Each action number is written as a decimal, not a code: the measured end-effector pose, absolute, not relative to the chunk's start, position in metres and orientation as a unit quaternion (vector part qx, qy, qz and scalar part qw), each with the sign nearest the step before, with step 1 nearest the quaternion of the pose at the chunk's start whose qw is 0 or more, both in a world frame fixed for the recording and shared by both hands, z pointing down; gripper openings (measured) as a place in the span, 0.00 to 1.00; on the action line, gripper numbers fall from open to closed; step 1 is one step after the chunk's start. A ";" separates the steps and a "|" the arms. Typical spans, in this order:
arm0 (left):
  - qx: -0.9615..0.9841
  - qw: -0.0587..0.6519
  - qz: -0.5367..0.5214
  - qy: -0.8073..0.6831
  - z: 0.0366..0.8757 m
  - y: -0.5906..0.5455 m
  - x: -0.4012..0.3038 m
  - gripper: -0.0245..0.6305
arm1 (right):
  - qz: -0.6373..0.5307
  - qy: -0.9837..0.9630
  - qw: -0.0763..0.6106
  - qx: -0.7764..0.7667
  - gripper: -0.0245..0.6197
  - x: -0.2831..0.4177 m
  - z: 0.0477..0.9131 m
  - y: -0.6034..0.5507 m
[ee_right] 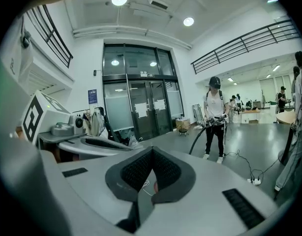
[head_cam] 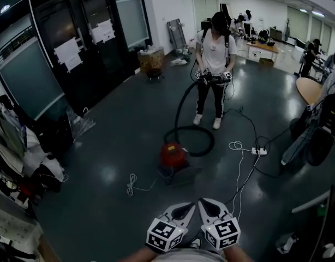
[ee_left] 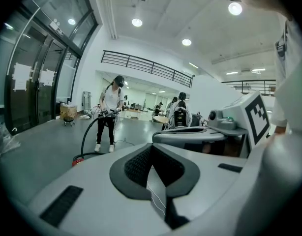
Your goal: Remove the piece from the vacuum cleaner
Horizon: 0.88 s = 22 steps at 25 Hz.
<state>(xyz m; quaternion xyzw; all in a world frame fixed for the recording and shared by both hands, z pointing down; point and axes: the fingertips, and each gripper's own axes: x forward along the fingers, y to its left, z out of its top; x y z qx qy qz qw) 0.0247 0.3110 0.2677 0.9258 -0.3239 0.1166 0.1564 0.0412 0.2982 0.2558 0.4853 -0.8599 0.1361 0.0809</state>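
A wide hall with a dark, glossy floor (head_cam: 118, 124) stretches away. Black-framed glass doors (head_cam: 75, 42) line the left wall and work tables stand far off at the right. A person (head_cam: 214, 64) stands at the far middle, holding the end of a black hose (head_cam: 181, 105). The hose loops down to the red vacuum cleaner (head_cam: 173, 155), which sits mid-floor ahead of the grippers. A white power strip (head_cam: 259, 151) lies to its right. Nearest, the left gripper (head_cam: 188, 206) and right gripper (head_cam: 203, 201) are side by side, each with jaws closed on nothing.
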 end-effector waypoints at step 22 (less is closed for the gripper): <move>0.909 0.161 0.122 -0.364 0.269 0.289 0.023 0.05 | 0.154 -0.878 0.067 0.449 0.06 0.047 0.253 0.282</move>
